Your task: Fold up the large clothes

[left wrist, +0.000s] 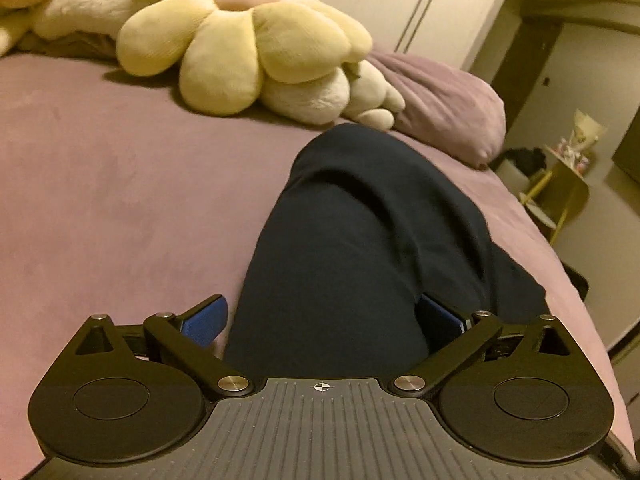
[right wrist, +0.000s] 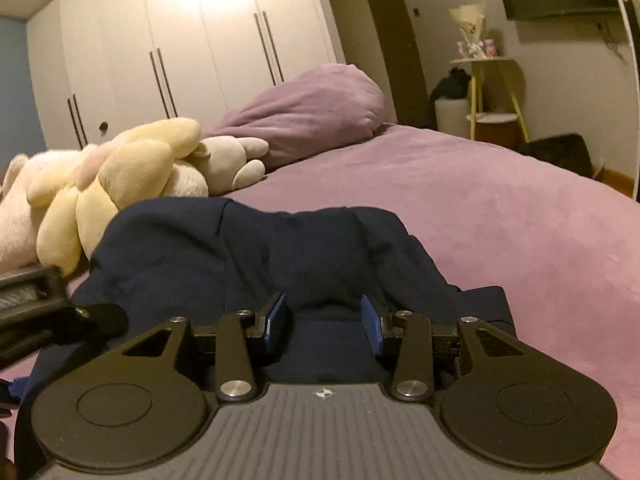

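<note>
A dark navy garment [left wrist: 360, 240] lies bunched on the purple bed [left wrist: 120, 200]; it also shows in the right wrist view [right wrist: 248, 248]. My left gripper [left wrist: 324, 320] is open wide, with the garment's near end lying between its blue pads [left wrist: 204, 320]. My right gripper [right wrist: 324, 320] is open, its blue pads [right wrist: 276, 324] on either side of a raised fold of the garment. The left gripper's body [right wrist: 40, 304] shows at the left edge of the right wrist view.
A yellow flower plush [left wrist: 240, 44] and cream plush toys [right wrist: 224, 160] lie at the head of the bed beside a purple pillow [left wrist: 444, 108]. White wardrobes [right wrist: 180, 40] stand behind. A yellow side table [right wrist: 496, 92] stands past the bed's far edge.
</note>
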A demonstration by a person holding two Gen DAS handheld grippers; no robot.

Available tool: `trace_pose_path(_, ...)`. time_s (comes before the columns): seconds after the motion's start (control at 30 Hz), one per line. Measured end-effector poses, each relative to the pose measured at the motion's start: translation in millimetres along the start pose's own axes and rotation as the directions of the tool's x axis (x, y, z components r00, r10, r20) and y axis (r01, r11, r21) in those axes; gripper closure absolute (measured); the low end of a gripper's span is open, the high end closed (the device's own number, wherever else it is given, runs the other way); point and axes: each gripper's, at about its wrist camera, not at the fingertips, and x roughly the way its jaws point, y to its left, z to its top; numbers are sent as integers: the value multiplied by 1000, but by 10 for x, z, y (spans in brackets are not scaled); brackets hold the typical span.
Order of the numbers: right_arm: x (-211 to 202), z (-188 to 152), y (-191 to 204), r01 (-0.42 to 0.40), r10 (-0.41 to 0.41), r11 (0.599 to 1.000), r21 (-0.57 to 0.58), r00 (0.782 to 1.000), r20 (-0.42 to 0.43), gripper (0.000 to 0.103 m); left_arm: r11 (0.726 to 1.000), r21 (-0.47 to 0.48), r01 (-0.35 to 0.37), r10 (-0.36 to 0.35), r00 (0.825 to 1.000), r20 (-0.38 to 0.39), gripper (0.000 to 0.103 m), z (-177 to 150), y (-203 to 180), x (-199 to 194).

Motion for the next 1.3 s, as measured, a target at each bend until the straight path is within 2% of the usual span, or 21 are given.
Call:
trace_pose_path(0.13,161,-43,138,14,-14,998,-58,1000,1,61,999,-41,15,-16,999,-31,0,38,104,43)
trace_pose_path(0.23,129,10,167,21,-23,997,-75,999,-23,61,1000,5,2,-2,997,-72,0,94,70,-110)
trace_pose_path(0.33,69,151,238,22,-30,996,-88,996,-80,60,997,79,5,2,996,-89,0,35,98,-476)
trace_pose_path(0.37,4,184,267,15,-26,994,-110,995,-100,56,996,92,10,-3,996,-84,0,-22,126,-622)
trace_pose_path(0.43,-205,192,327,6,-27,983,-181,993,-117,37,994,100,38,-28,994,-105,0,-139,210,-948)
trace_pose_path(0.47,-375,169,335,28,-57,975,-221,991,-123,20,992,105,63,-49,991,-124,0,-215,264,-1113)
trace_pose_path(0.57,-912,69,173,-5,-26,982,-187,986,-165,17,987,149,52,-26,984,-174,0,-483,389,-1500)
trace_pose_path(0.6,-1100,18,117,-2,-31,984,-176,982,-186,14,987,154,43,-14,982,-187,0,-551,423,-1607)
trace_pose_path(0.7,-1508,-169,38,16,-75,980,-198,954,-292,4,986,163,-19,59,968,-243,0,-642,465,-1782)
trace_pose_path(0.8,-1662,-414,22,29,-140,971,-238,873,-467,4,977,205,-53,108,958,-267,0,-649,422,-1888)
trace_pose_path(0.87,-1761,-496,2,20,-123,979,-201,847,-517,3,971,234,-49,109,961,-254,0,-648,363,-1985)
trace_pose_path(0.93,-1831,-476,35,31,-126,982,-186,840,-528,2,963,265,-38,107,961,-253,0,-649,292,-2060)
trace_pose_path(1.13,-1956,-359,170,57,-166,973,-223,844,-511,1,937,349,-37,133,958,-255,0,-694,170,-2132)
trace_pose_path(1.3,-1973,-300,234,62,-171,972,-226,846,-506,1,926,377,-28,136,956,-262,0,-687,122,-2111)
